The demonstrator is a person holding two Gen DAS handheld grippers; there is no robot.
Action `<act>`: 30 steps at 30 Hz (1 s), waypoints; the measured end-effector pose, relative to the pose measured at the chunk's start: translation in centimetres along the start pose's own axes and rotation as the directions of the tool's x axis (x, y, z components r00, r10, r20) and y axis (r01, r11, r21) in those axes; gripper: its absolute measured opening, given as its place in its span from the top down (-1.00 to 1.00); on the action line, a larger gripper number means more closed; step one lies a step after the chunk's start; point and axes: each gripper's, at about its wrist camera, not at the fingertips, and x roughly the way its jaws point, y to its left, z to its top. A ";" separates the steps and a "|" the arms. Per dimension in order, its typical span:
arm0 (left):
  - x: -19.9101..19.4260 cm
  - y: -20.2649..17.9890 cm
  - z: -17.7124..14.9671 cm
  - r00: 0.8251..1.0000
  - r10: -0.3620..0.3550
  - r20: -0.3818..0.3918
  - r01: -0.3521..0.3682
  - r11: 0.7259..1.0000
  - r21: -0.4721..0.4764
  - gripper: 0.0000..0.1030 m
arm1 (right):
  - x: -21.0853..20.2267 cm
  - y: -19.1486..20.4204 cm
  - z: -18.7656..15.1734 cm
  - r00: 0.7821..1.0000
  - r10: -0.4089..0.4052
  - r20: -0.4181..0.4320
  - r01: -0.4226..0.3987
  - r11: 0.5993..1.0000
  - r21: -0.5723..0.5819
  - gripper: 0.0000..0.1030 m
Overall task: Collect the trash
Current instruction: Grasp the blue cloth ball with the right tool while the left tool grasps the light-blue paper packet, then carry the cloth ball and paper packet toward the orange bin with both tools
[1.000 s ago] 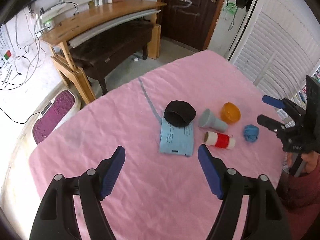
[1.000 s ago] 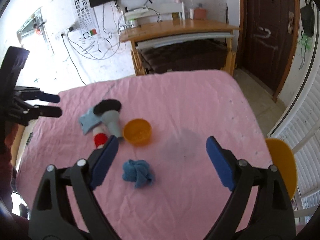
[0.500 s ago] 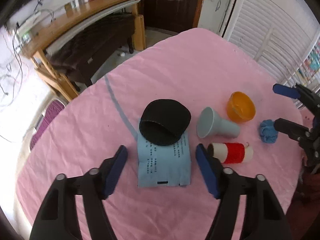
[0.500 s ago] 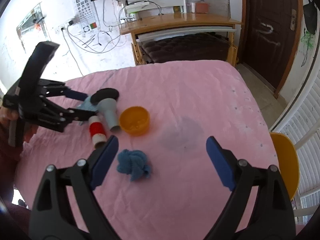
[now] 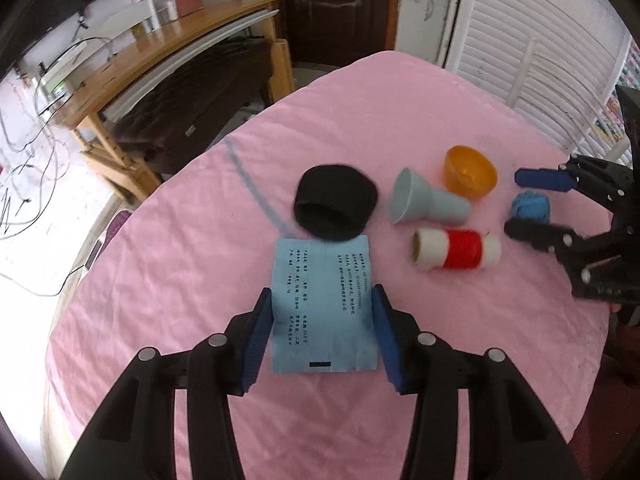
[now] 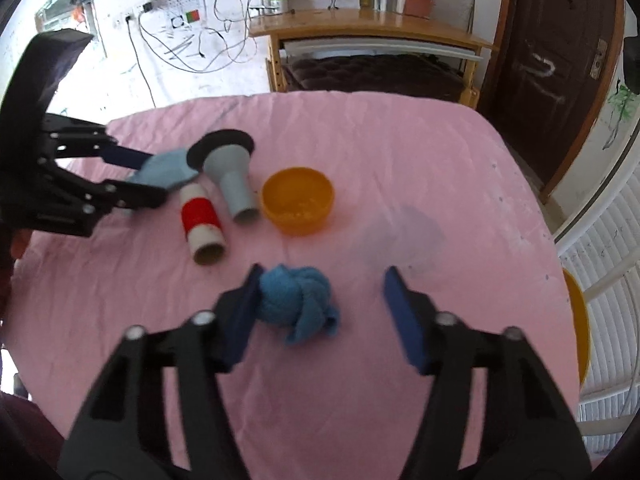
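**Trash collection: both grippers closing in, nothing lifted yet**

Status: no item is collected. All items lie on the pink tablecloth [image 5: 400,120].

Left gripper [image 5: 322,330]: its jaws have just been closing and now bracket the flat light-blue printed paper packet [image 5: 324,300], one blue pad at each long edge. Whether the pads already press the packet cannot be told; it lies flat.

Right gripper [image 6: 320,312]: its jaws have just been closing around the crumpled blue cloth ball [image 6: 296,300]. The left pad is at the ball's side; the right pad stands clear, so no clamp is made.

Remaining, as judged: grip both items, lift, carry to a container. No bin is visible.

Surroundings: a black round cap [image 5: 336,202] touches the packet's far edge. To its right lie a grey plastic funnel [image 5: 428,202], a white cardboard tube with a red band [image 5: 456,250] and an orange plastic bowl [image 5: 470,172]. The tube lies near the ball, on its left; none blocks either approach.
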 end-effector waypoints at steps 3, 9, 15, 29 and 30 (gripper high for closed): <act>-0.5 0.2 -0.5 1.000 0.019 0.005 -0.019 1.000 -0.009 0.13 | -0.1 0.4 -0.1 1.000 -0.008 0.006 0.008 1.000 -0.012 0.45; -1.2 0.5 -1.0 0.999 0.045 0.008 -0.045 0.999 -0.020 0.13 | -0.9 0.2 -0.3 0.999 -0.031 0.032 0.032 0.999 -0.004 0.48; -2.4 0.1 -0.4 0.998 0.058 0.030 -0.058 0.998 -0.022 0.13 | -2.8 -1.7 -0.1 0.994 -0.062 0.087 0.059 0.998 0.037 0.48; -2.2 -2.4 7.4 0.998 0.020 0.066 -0.021 1.000 0.021 0.13 | -5.6 -8.0 1.2 0.979 -0.129 0.160 0.111 0.986 0.122 0.48; -2.0 -2.5 8.0 0.998 0.018 0.065 -0.020 0.999 0.026 0.13 | -5.8 -8.5 1.2 0.977 -0.140 0.162 0.120 0.985 0.126 0.48</act>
